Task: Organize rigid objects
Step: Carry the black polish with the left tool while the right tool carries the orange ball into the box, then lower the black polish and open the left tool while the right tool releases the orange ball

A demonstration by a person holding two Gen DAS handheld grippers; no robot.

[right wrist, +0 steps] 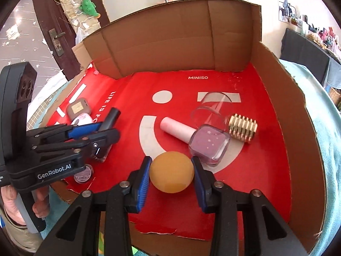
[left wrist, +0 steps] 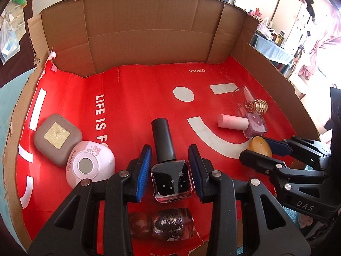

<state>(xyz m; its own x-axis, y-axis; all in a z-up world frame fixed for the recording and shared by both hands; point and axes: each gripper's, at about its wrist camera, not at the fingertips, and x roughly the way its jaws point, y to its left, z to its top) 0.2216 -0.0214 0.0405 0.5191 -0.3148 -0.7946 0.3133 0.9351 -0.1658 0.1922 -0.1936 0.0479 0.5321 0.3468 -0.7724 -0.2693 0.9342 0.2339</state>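
My left gripper (left wrist: 170,166) straddles a black nail polish bottle (left wrist: 170,170) that lies on the red box floor (left wrist: 132,98); the blue pads stand a little off its sides, so it is open. My right gripper (right wrist: 171,170) has its pads at both sides of an orange egg-shaped sponge (right wrist: 171,171), touching or nearly touching it. The sponge also shows in the left wrist view (left wrist: 261,147). A pink nail polish bottle (right wrist: 198,138) lies just beyond the sponge.
A clear glass (right wrist: 210,111) and a gold ribbed cap (right wrist: 243,128) lie at the right. A brown compact (left wrist: 57,138) and a white My Melody case (left wrist: 89,164) sit at the left. A glitter polish bottle (left wrist: 168,224) lies under my left gripper. Cardboard walls (left wrist: 149,36) surround the floor.
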